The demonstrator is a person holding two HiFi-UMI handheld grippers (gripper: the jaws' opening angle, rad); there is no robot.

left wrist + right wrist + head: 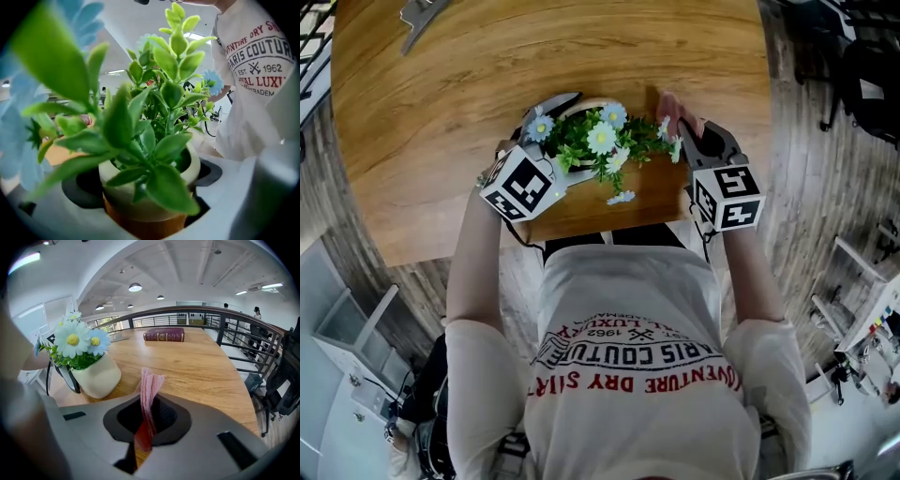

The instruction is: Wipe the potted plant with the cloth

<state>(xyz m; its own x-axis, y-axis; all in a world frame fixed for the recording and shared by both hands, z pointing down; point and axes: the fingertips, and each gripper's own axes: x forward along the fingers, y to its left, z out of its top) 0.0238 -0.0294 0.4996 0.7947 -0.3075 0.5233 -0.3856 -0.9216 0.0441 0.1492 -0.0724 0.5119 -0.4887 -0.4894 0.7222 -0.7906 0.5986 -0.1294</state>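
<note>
From the head, leaves and flowers are covering nearly all of the pot (586, 100), so only an arc of its rim is showing. The cloth (667, 105) is peeking out as a small pink tip. The top edge is cutting off a grey object (420, 17) on the bench (441, 112).

In the left gripper view, the nearest leaves and a blue flower (16, 140) are blurring at the left, and the left gripper (145, 197) jaws are hiding the pot's base.

In the right gripper view, the right gripper (146, 418) jaws are hiding the cloth's lower end, and the lettering on the book (163, 335) is showing too small to read.
</note>
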